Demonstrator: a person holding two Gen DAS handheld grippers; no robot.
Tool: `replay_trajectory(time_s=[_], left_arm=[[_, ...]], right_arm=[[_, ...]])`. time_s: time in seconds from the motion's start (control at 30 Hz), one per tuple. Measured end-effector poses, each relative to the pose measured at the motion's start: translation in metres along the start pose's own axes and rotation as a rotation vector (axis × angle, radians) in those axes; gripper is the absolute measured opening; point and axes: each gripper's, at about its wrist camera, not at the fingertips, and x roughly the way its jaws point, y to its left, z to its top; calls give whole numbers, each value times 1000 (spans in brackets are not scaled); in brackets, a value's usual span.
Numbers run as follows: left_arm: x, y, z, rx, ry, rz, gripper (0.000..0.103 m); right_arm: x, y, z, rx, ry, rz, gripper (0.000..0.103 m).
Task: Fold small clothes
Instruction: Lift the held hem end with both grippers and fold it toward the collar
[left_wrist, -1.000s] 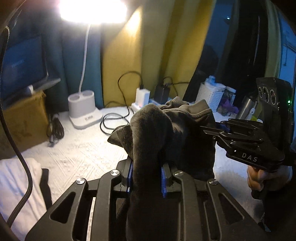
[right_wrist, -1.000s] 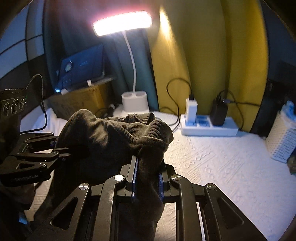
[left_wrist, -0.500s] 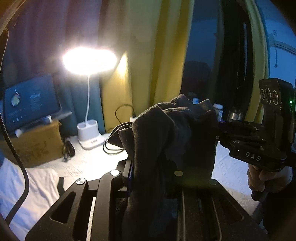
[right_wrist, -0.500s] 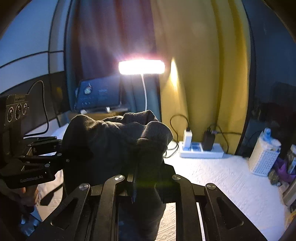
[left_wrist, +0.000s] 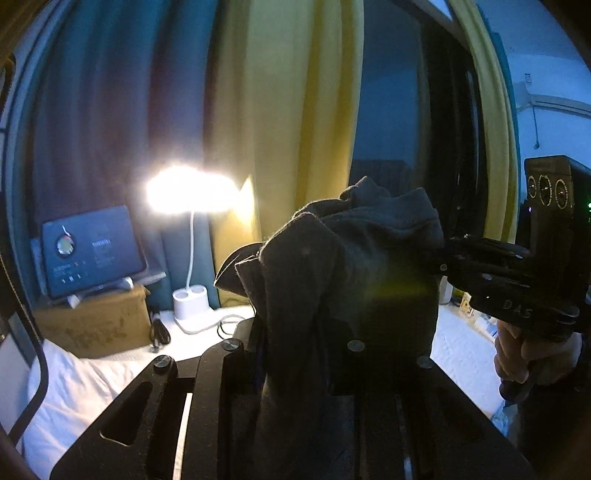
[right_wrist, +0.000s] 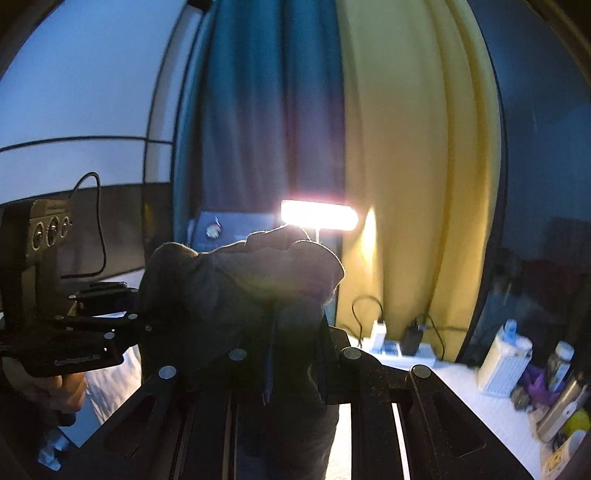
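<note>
A small dark grey garment (left_wrist: 354, 266) hangs in the air between both grippers, bunched at its top edge. My left gripper (left_wrist: 295, 354) is shut on one corner of it, the cloth draping down over the jaws. My right gripper (right_wrist: 291, 354) is shut on the other corner of the garment (right_wrist: 240, 288). In the left wrist view the right gripper (left_wrist: 447, 258) reaches in from the right, held by a hand (left_wrist: 532, 358). In the right wrist view the left gripper (right_wrist: 138, 308) comes in from the left. The fingertips are hidden by the cloth.
Below lies a white textured surface (left_wrist: 461, 354). At the back stand a lit desk lamp (left_wrist: 192, 192), a tablet (left_wrist: 90, 251) on a cardboard box (left_wrist: 96, 321), a power strip with chargers (right_wrist: 399, 343) and a white basket (right_wrist: 504, 362). Yellow and blue curtains hang behind.
Both grippers have risen with the garment held between them, and the views have tipped up. The lamp and the surface now sit lower in the frames.
</note>
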Motion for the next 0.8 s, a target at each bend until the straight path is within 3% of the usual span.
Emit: replay_trajectory(time_s=[0.43, 0.8], left_arm=[[-61, 16, 9, -6, -97, 57, 18], [-91, 31, -3, 33, -59, 139, 18]], right_arm=[[-42, 55, 27, -83, -107, 49, 18], [-43, 96, 22, -92, -102, 140, 18]])
